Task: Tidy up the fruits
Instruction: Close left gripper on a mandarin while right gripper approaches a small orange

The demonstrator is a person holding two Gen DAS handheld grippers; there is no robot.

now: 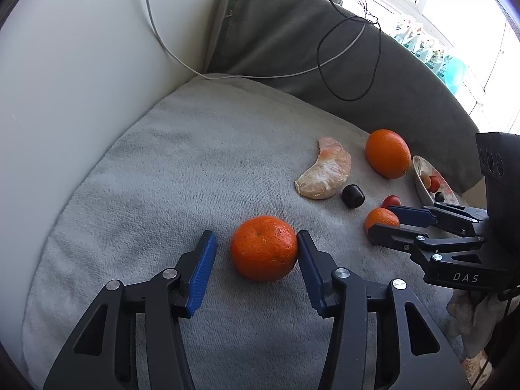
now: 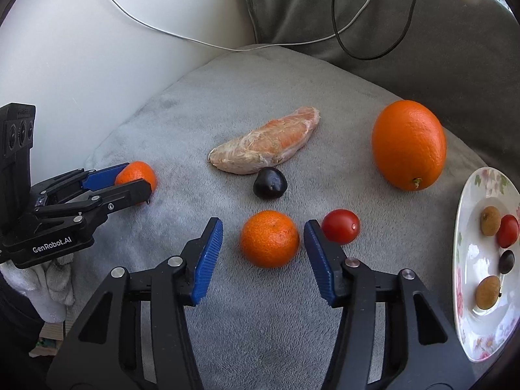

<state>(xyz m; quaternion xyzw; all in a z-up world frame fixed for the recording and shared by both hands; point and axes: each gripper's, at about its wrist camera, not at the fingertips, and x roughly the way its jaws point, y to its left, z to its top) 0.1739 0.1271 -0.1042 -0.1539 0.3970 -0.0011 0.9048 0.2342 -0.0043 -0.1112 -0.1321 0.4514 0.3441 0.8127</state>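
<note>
On a grey cushion (image 1: 146,195), a tangerine (image 1: 263,248) lies between the fingers of my left gripper (image 1: 255,239). The right pad touches its skin and the left pad stands clear of it, so the jaws are open. A second tangerine (image 2: 269,239) sits between the fingers of my right gripper (image 2: 263,226), with a gap on both sides. Beyond them lie a peeled citrus segment (image 2: 265,149), a dark round fruit (image 2: 269,182), a cherry tomato (image 2: 340,226) and a large orange (image 2: 409,144). A flowered plate (image 2: 468,227) at the right holds several small fruits.
A white padded wall (image 1: 81,81) rises on the left, and a dark green cushion (image 1: 292,39) with loose cables (image 1: 351,65) lies behind. The plate sits at the cushion's right edge. A gloved hand (image 2: 48,289) holds the left gripper.
</note>
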